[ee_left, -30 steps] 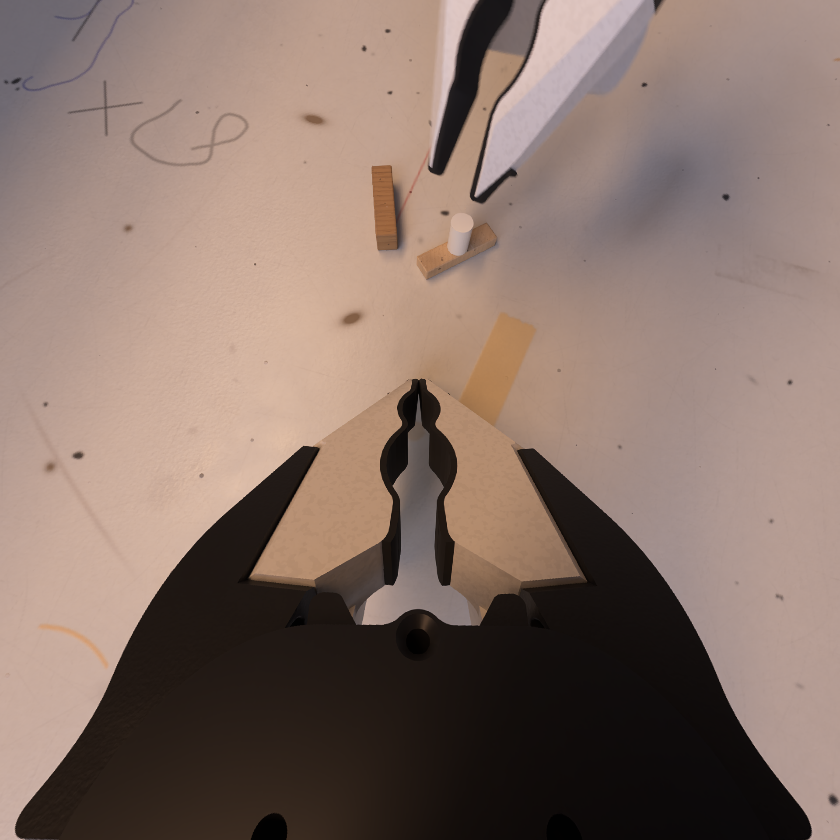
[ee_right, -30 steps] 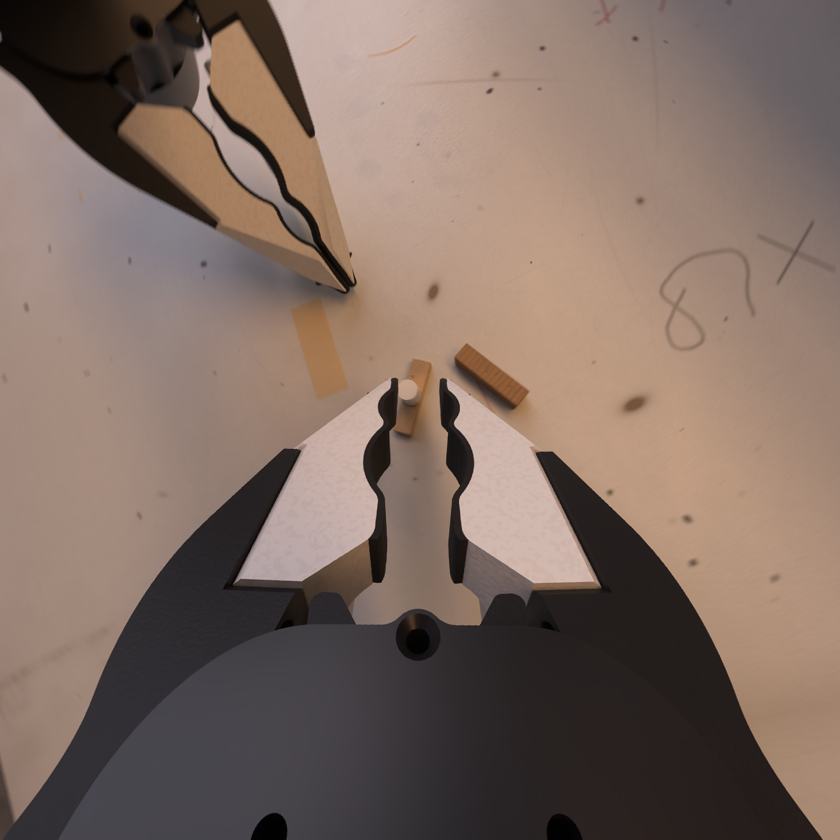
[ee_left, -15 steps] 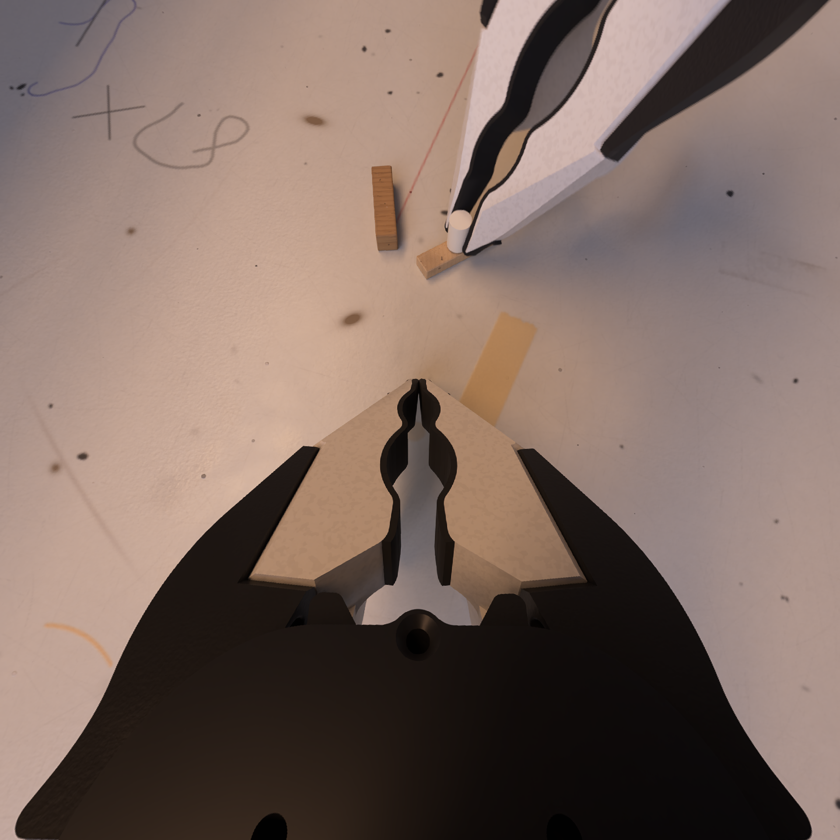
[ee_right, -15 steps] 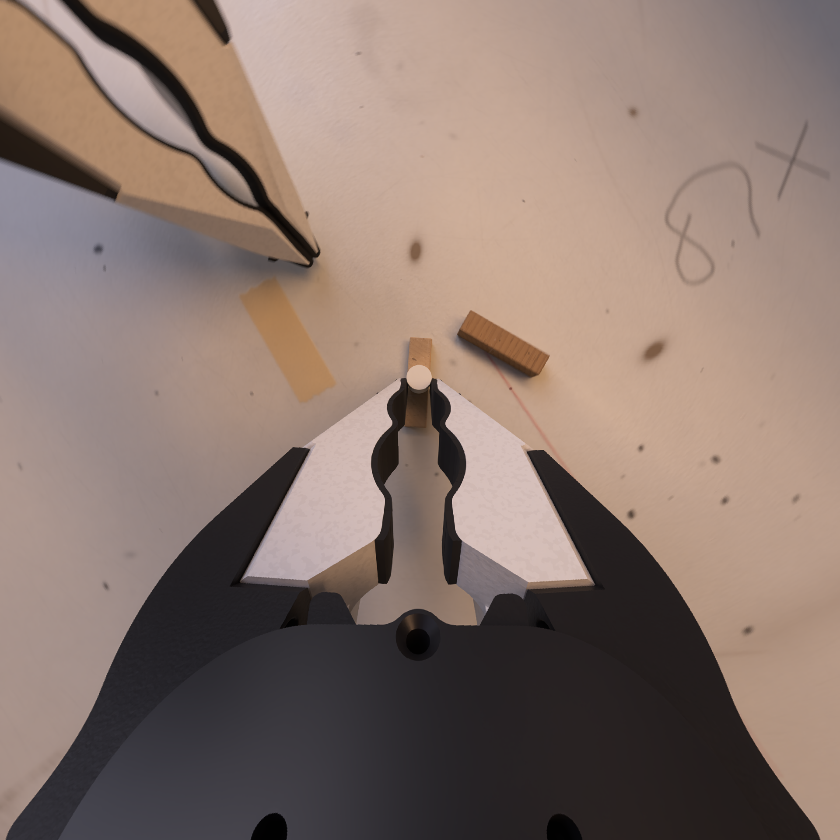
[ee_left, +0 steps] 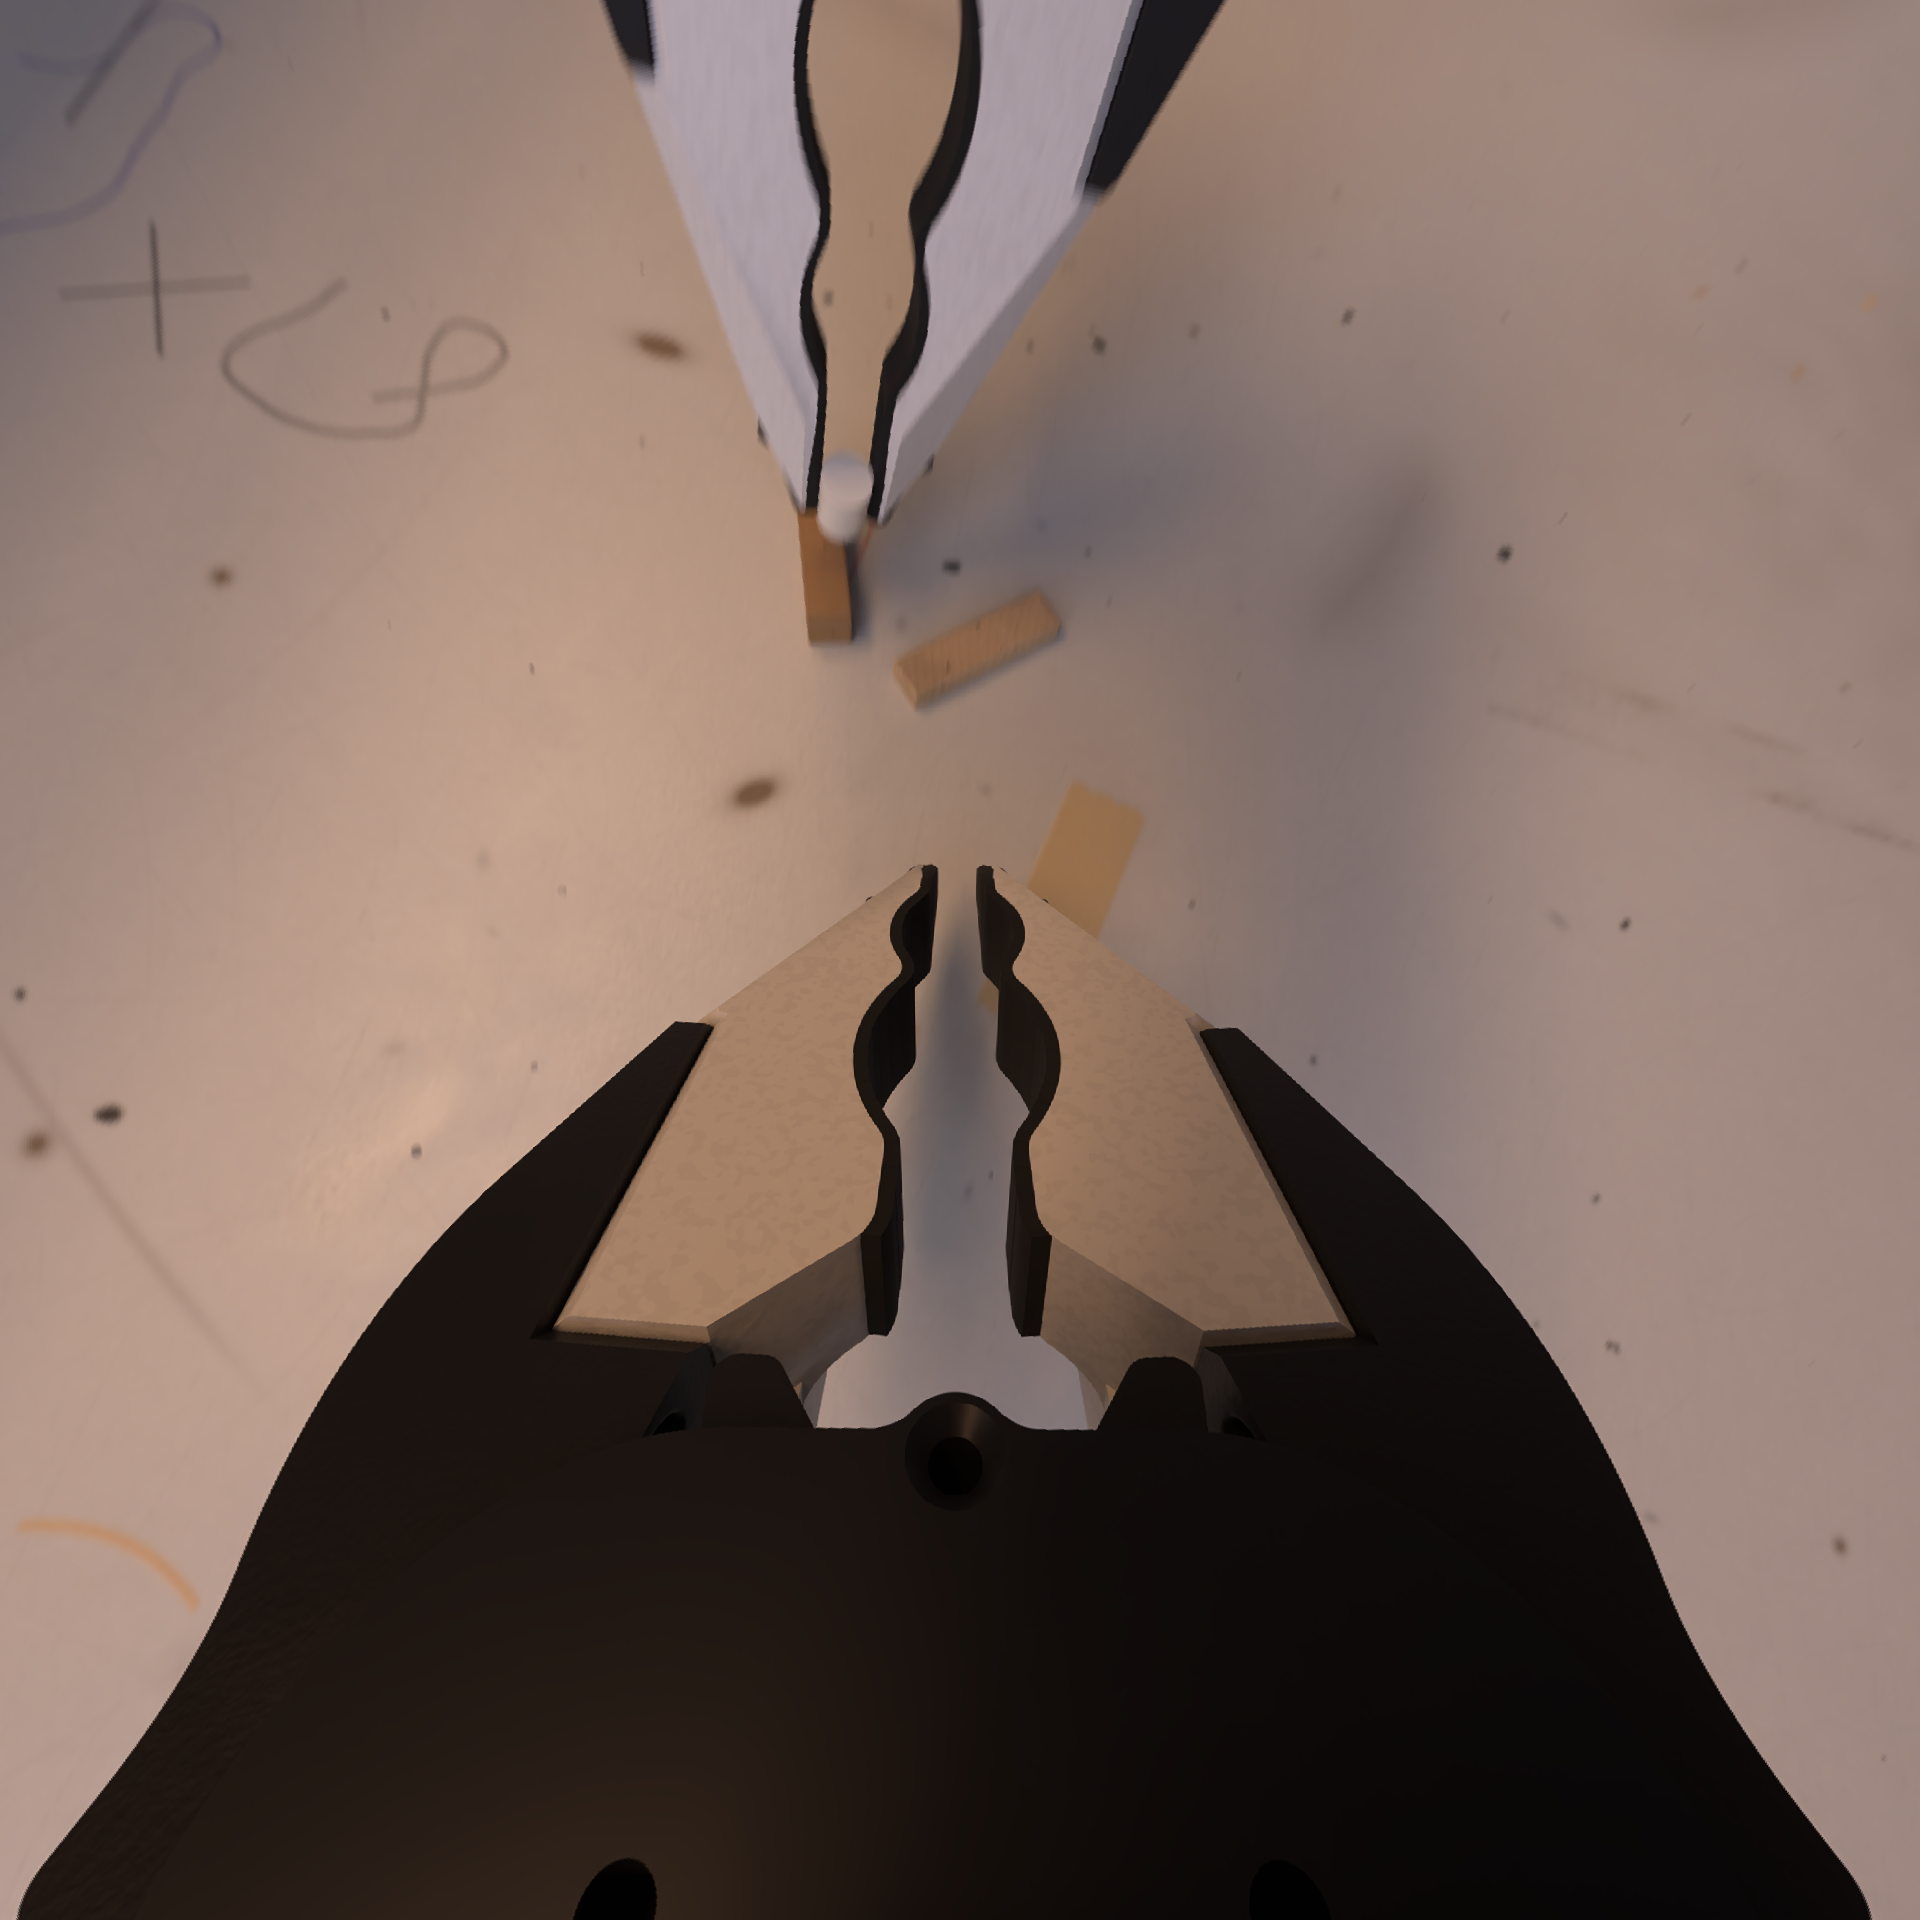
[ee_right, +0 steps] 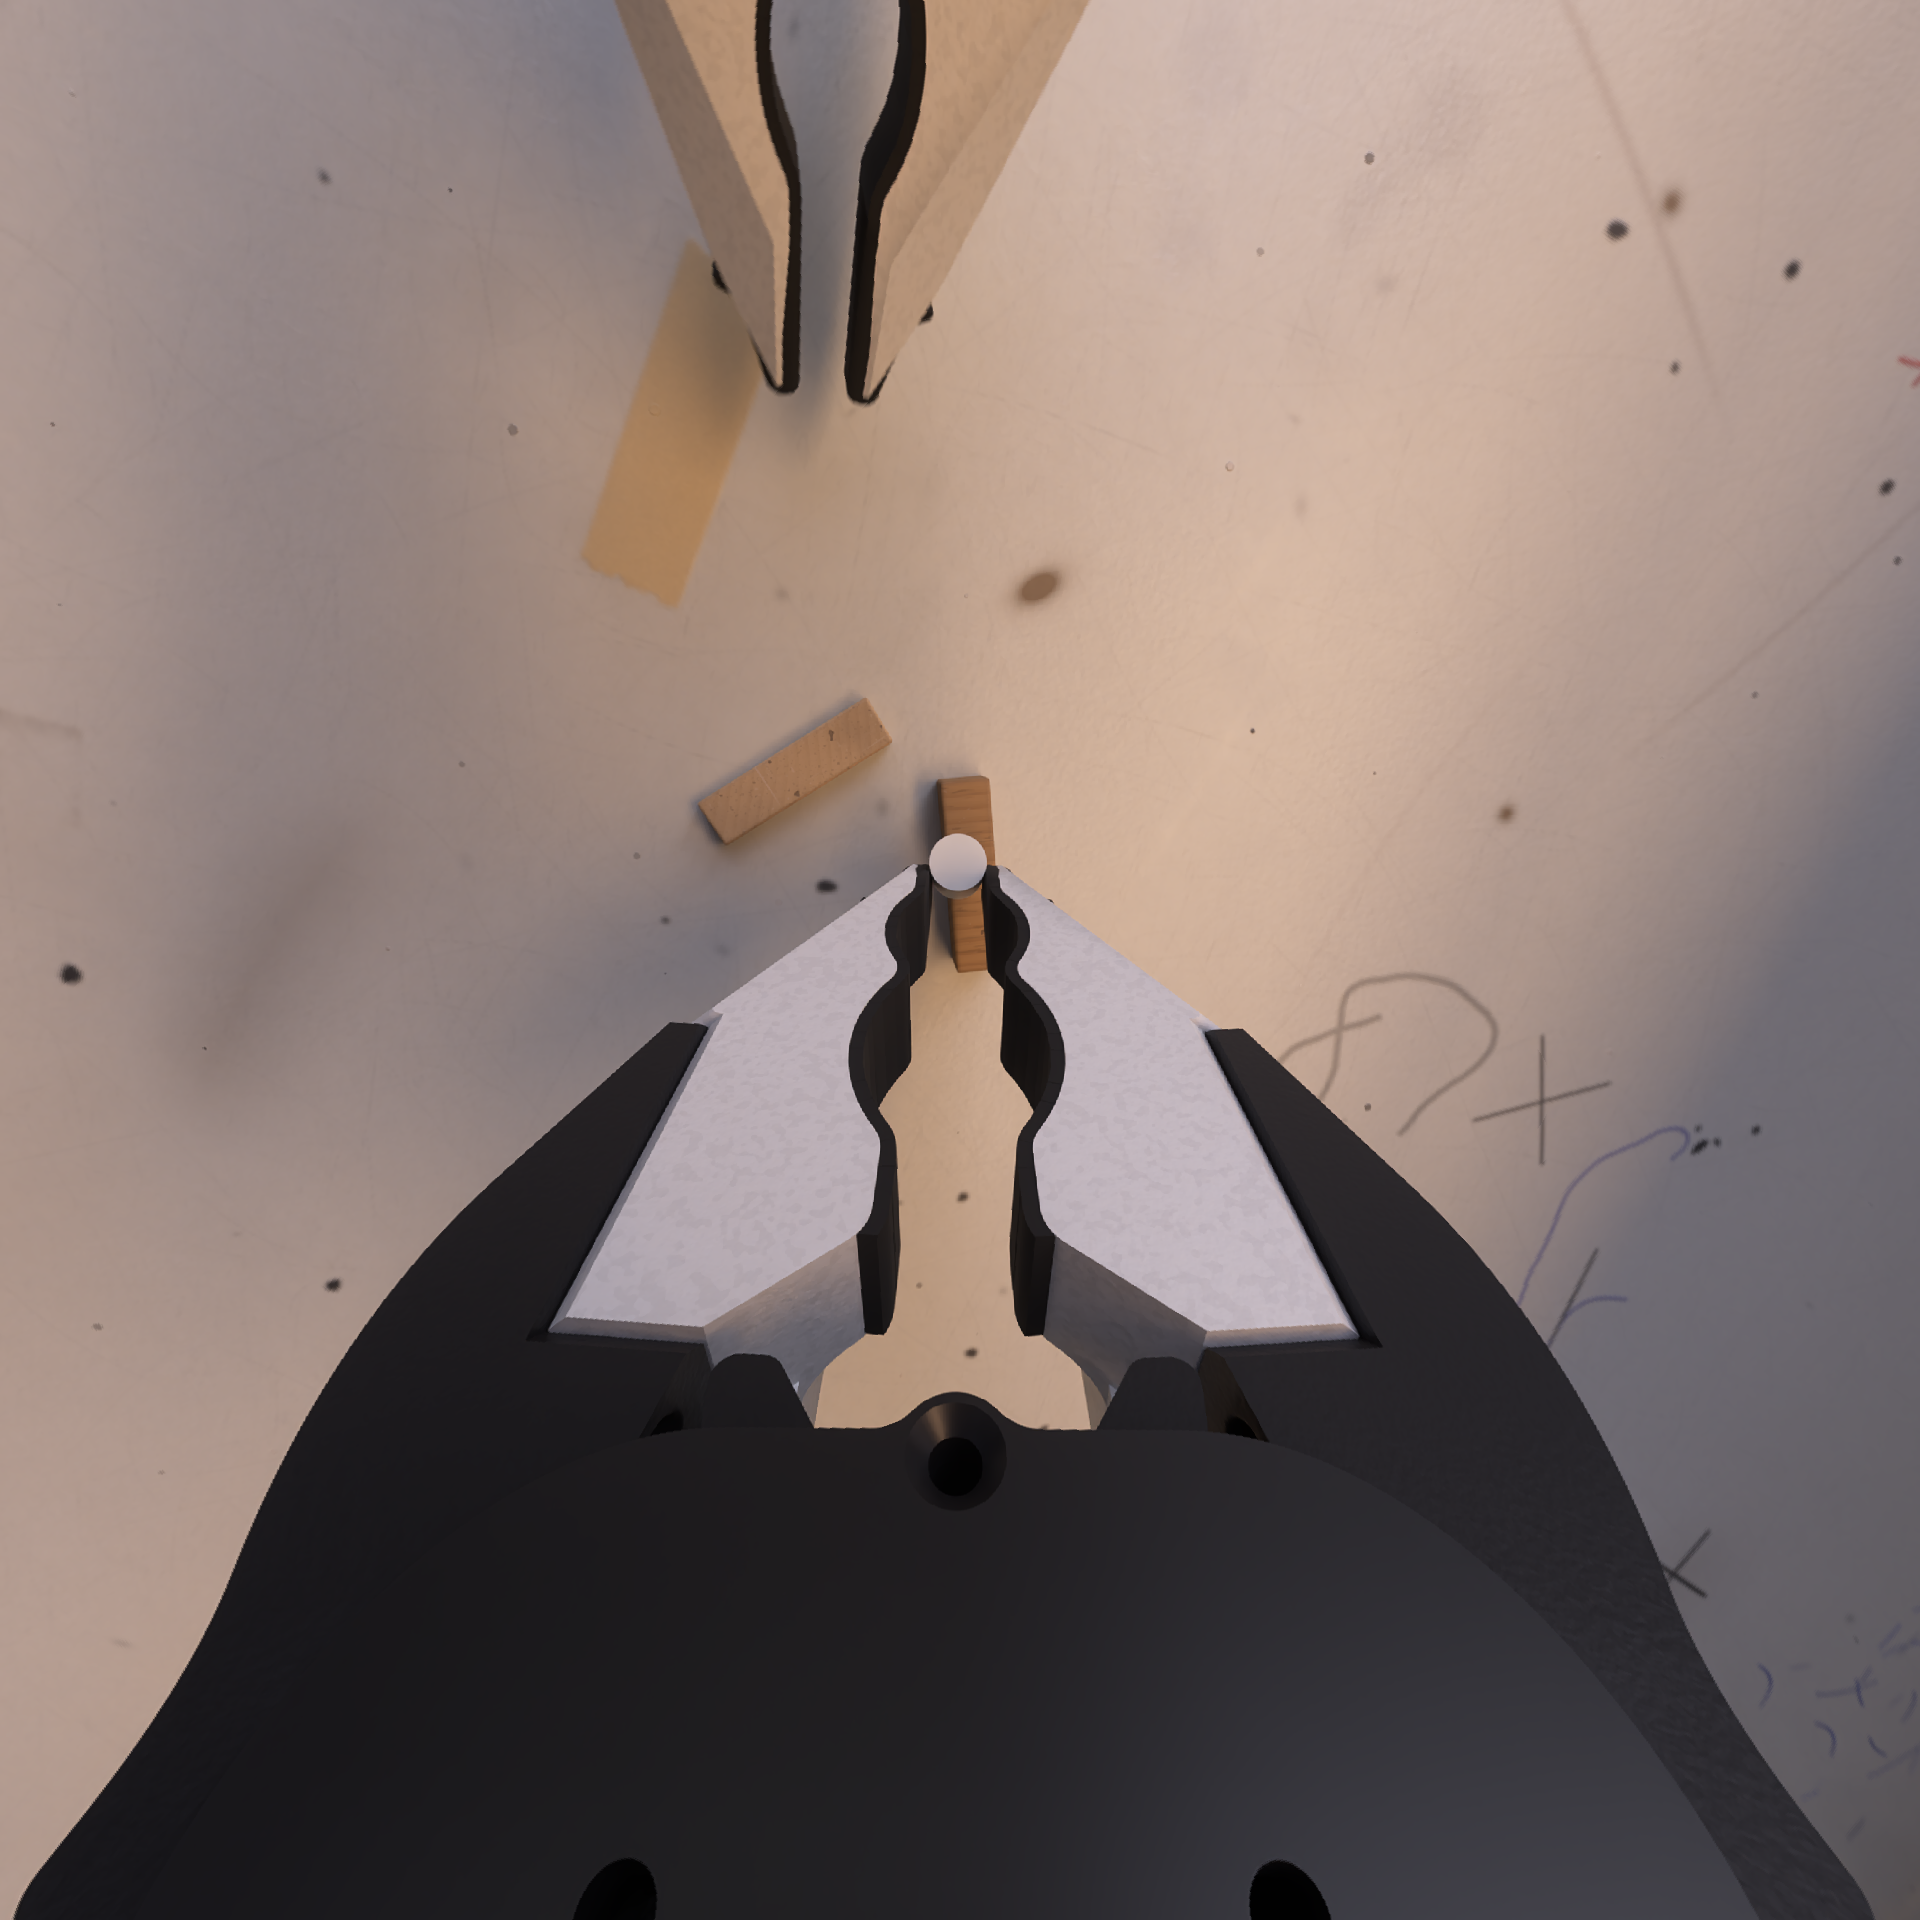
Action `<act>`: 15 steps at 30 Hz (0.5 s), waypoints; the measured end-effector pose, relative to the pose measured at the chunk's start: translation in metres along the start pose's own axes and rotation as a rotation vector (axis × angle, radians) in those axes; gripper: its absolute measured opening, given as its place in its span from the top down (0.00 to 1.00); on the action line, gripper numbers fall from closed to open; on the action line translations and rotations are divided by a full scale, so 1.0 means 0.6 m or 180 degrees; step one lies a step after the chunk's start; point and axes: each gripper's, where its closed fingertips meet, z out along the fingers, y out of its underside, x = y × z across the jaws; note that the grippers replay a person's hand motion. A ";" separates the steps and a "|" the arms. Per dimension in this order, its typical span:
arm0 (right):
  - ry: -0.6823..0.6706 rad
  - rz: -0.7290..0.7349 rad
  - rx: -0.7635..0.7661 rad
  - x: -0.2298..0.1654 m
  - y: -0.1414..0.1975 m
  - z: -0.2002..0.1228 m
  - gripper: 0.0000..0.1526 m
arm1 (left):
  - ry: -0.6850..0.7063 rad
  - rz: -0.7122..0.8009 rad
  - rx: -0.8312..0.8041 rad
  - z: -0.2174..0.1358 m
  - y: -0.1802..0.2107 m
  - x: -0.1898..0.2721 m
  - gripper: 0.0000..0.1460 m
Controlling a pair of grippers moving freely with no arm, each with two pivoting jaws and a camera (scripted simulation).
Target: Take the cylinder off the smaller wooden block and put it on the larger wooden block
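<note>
Fingertips of right gripper [ee_right: 958,873] pinching small white upright cylinder [ee_right: 957,860] above darker wooden block [ee_right: 967,821]; paler flat block [ee_right: 795,770] just beside, toward far-left edge; left gripper [ee_left: 956,875] slightly parted, empty, farther off

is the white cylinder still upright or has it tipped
Upright: the cylinder stands on end between the right gripper fingertips, round top facing up, over a wooden block.
</note>
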 end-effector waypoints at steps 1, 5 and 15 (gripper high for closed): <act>-0.0029 -0.0010 0.0016 0.001 0.000 0.003 0.94 | 0.0030 -0.0006 0.0073 0.001 -0.011 0.001 0.94; -0.0088 0.0013 0.0073 0.004 0.003 0.006 0.94 | 0.0102 -0.0008 0.0140 0.019 -0.042 0.001 0.88; -0.0146 0.0018 0.0177 0.000 0.004 0.011 0.94 | 0.0044 -0.0079 0.0078 0.045 -0.049 -0.009 0.84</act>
